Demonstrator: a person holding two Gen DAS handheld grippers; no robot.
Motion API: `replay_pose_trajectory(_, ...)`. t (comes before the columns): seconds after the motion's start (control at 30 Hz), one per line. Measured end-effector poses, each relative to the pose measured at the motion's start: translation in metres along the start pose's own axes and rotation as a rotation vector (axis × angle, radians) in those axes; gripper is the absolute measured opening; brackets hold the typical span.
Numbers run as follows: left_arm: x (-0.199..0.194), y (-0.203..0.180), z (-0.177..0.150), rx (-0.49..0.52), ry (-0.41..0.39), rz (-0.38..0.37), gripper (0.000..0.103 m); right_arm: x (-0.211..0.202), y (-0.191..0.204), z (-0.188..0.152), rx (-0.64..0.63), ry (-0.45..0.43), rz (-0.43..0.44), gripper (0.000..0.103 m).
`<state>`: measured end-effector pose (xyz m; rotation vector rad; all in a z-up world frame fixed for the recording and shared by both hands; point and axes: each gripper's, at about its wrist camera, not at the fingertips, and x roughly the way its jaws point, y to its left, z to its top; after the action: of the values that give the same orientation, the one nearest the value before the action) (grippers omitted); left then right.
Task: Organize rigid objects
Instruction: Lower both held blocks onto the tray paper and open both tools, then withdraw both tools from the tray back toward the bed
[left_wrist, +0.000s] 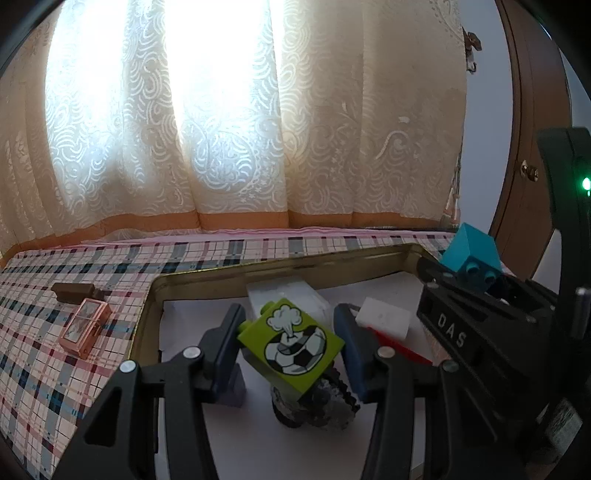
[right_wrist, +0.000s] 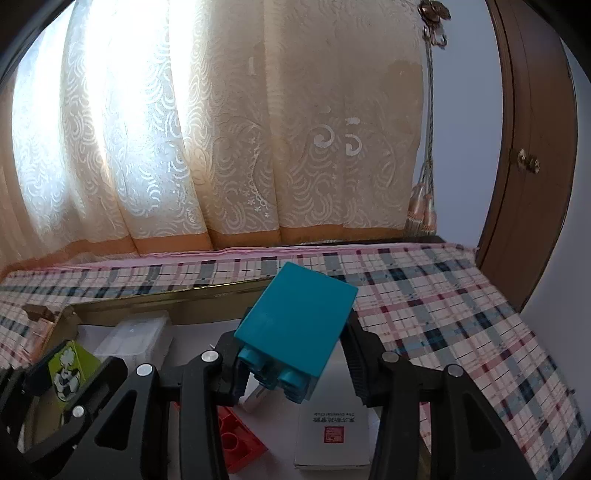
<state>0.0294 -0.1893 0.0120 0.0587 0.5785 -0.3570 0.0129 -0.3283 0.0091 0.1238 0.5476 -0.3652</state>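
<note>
**Clerk:** Over the tray, left side — what do I enter?

**Operator:** Item one: green block (left_wrist: 293, 341), football print on its face. My left tool (left_wrist: 290, 345) has it clamped between both pads, tilted, raised above the white liner of the gold-rimmed tray (left_wrist: 258, 264). I judge it is held up because it is on its way into the tray, not resting in it.

**Clerk:** Right side?

**Operator:** Item two: teal block (right_wrist: 295, 328), studs turned toward the camera. My right tool (right_wrist: 291, 363) is closed on it, the jaws gripping near the studded end, so the smooth body sticks out forward. It hangs above the tray's right part, near the rim.

**Clerk:** Already in the tray?

**Operator:** A clear plastic box (left_wrist: 284, 299) at the back wall, a white box (right_wrist: 334, 435) with printed text lying flat, a red brick (right_wrist: 236, 443) beside it, a white block (left_wrist: 386, 317), and a dark, rough lump (left_wrist: 317, 406) below the green block; I cannot tell what that one is.

**Clerk:** Outside it?

**Operator:** On the checked cloth of the desk (left_wrist: 55, 369), left of the tray: a copper-coloured case (left_wrist: 85, 328) and a small brown piece (left_wrist: 75, 291), both well apart from the tools. I take them as not yet sorted.

**Clerk:** Reason for the tray?

**Operator:** My reading: it is the collecting place, so hard items gather there.
</note>
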Motion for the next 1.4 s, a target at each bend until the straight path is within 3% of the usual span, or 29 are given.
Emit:
replay_pose_trajectory(0.2, 0.001, -0.001, -0.001, 0.033, 0.002, 0.054, 0.049, 0.009, -0.001, -0.002, 0.054, 0.069, 0.159, 0.048)
replay_pose_trajectory(0.33, 0.003, -0.004, -0.003, 0.058, 0.004, 0.051, 0.050, 0.012, 0.006, -0.003, 0.045, 0.108, 0.206, 0.052)
replay_pose_trajectory(0.37, 0.002, -0.005, -0.003, 0.063, 0.000, 0.048, 0.059, 0.011, 0.007, -0.003, 0.043, 0.111, 0.205, 0.064)
replay_pose_trajectory(0.4, -0.001, -0.007, -0.004, 0.069, -0.010, 0.035, 0.070, 0.009, 0.007, -0.003, 0.044, 0.110, 0.205, 0.071)
replay_pose_trajectory(0.43, -0.004, -0.009, -0.003, 0.080, -0.019, 0.031, 0.094, 0.007, 0.006, -0.002, 0.048, 0.097, 0.210, 0.077)
replay_pose_trajectory(0.47, -0.010, -0.010, -0.002, 0.083, -0.039, 0.067, 0.102, 0.002, 0.004, -0.002, 0.058, 0.073, 0.214, 0.079)
replay_pose_trajectory(0.53, -0.017, -0.012, -0.003, 0.093, -0.086, 0.071, 0.103, -0.007, -0.002, -0.001, 0.090, 0.022, 0.221, 0.084)
replay_pose_trajectory(0.77, -0.020, 0.001, -0.002, 0.033, -0.077, 0.006, 0.103, -0.025, -0.032, -0.006, 0.235, -0.094, 0.188, 0.085)
replay_pose_trajectory(0.9, -0.026, 0.009, -0.003, 0.006, -0.106, 0.011, 0.103, -0.031, -0.042, -0.010, 0.287, -0.145, 0.169, 0.085)
replay_pose_trajectory(1.07, -0.030, 0.015, -0.006, 0.002, -0.137, 0.061, 0.103, -0.040, -0.039, -0.014, 0.257, -0.220, 0.109, 0.085)
replay_pose_trajectory(1.27, -0.041, 0.024, -0.006, -0.020, -0.216, 0.145, 0.103, -0.074, -0.025, -0.021, 0.171, -0.428, 0.034, 0.085)
replay_pose_trajectory(1.4, -0.044, 0.033, -0.007, -0.041, -0.247, 0.177, 0.103, -0.082, -0.017, -0.023, 0.146, -0.464, 0.015, 0.086)
